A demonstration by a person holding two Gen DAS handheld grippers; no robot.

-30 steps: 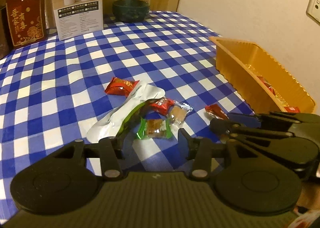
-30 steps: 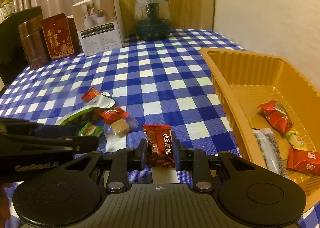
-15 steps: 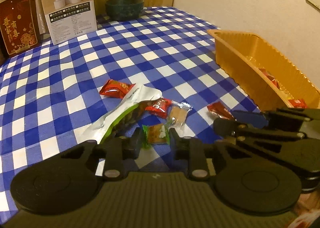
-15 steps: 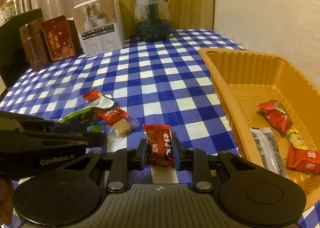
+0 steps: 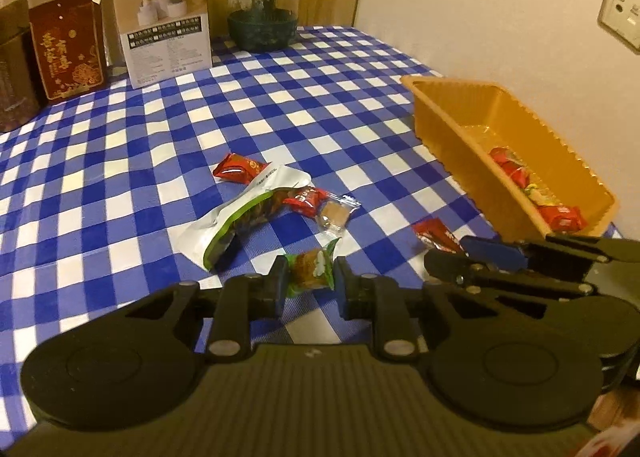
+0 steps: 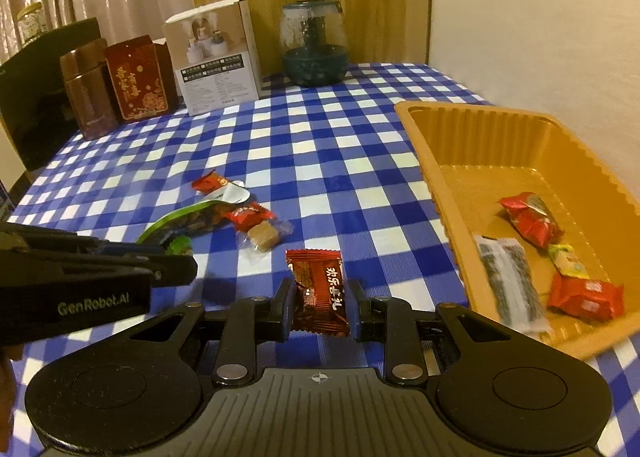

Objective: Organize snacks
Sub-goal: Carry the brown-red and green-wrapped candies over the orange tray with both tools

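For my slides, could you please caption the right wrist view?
Right gripper shut on a dark red candy, beside the orange tray holding four snacks.

1. The left tongs' arm hides most of the green-wrapped sweet (image 6: 179, 245) in the right wrist view.
2. The orange tray (image 5: 452, 129) has a near wall that conceals part of its contents.
3. The dark box (image 6: 24, 97) is cut off at the left edge.
4. Print on the white box (image 5: 168, 45) is too small to read.

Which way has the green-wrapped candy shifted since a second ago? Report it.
Yes. The green-wrapped candy left the cloth beside the white-green pouch; the left gripper closed on it.
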